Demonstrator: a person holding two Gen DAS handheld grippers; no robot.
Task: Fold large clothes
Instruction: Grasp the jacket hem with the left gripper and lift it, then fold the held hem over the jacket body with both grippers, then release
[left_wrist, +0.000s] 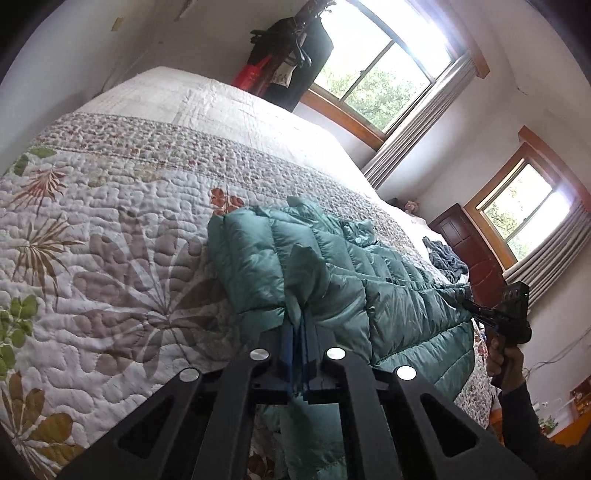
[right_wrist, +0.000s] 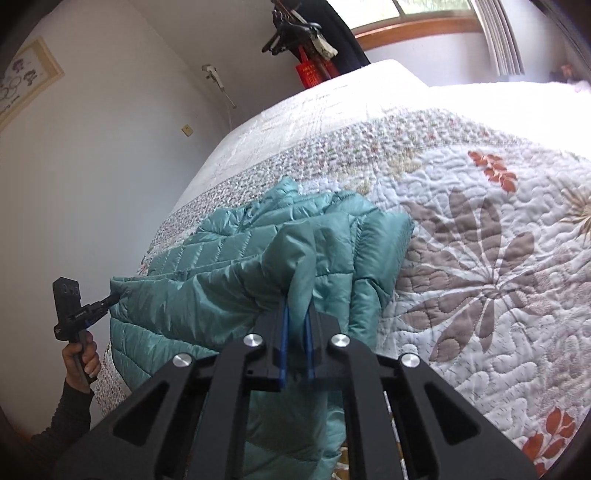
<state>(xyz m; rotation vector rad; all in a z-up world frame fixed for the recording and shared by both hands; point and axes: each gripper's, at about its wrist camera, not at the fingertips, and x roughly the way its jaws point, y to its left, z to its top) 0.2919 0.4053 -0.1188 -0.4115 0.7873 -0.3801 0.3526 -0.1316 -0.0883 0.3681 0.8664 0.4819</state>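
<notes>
A teal quilted puffer jacket (left_wrist: 388, 280) lies on the bed near its front edge, with part of it hanging over the edge. My left gripper (left_wrist: 301, 314) is shut on a bunched fold of the jacket, the fabric pinched between its blue pads. In the right wrist view my right gripper (right_wrist: 297, 306) is likewise shut on a raised fold of the jacket (right_wrist: 229, 266). Each view shows the other gripper held by a hand at the jacket's far side: the right gripper (left_wrist: 476, 310) and the left gripper (right_wrist: 110, 299), both with their tips in the fabric.
A floral quilted bedspread (left_wrist: 110, 240) covers the wide bed (right_wrist: 480, 240). A grey-blue cloth heap (left_wrist: 443, 258) lies at the bed's right edge by a brown cabinet (left_wrist: 465, 236). A rack of dark clothes (left_wrist: 295, 55) stands behind the bed under windows.
</notes>
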